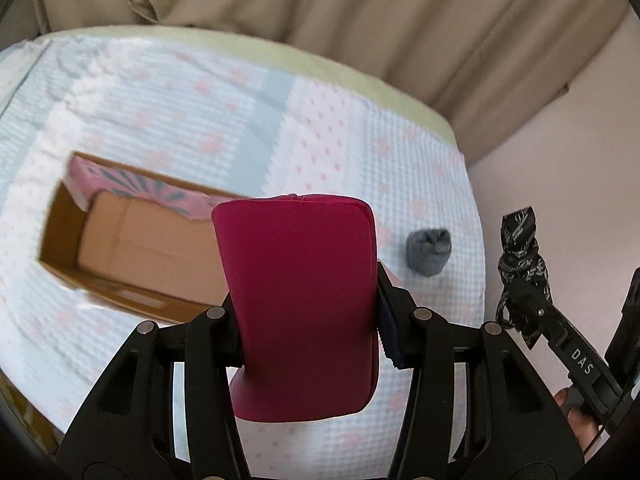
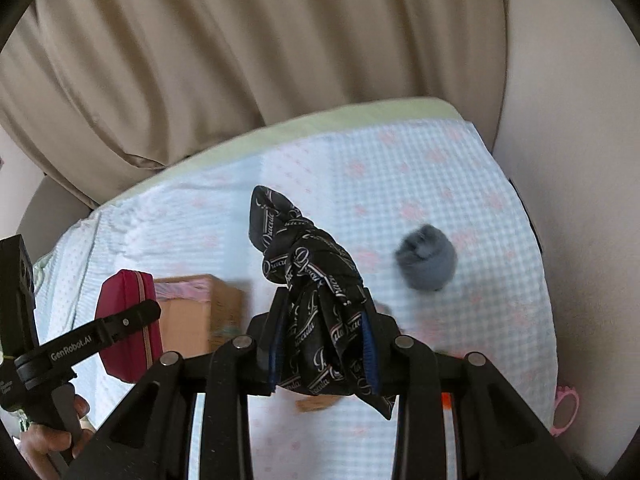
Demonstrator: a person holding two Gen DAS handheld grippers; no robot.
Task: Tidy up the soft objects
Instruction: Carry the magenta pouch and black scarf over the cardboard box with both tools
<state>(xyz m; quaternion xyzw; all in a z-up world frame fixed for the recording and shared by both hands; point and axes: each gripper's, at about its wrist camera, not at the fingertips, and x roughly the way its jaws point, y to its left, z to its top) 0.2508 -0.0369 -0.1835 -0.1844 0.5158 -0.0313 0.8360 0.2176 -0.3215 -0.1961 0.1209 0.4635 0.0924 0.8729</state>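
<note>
A crimson zippered pouch is being gripped between the pads of the left gripper and held above the bed, beside the open cardboard box; a black scarf printed with white lettering is being clamped in the right gripper. A rolled grey sock is being left lying on the checked quilt, apart from both.
</note>
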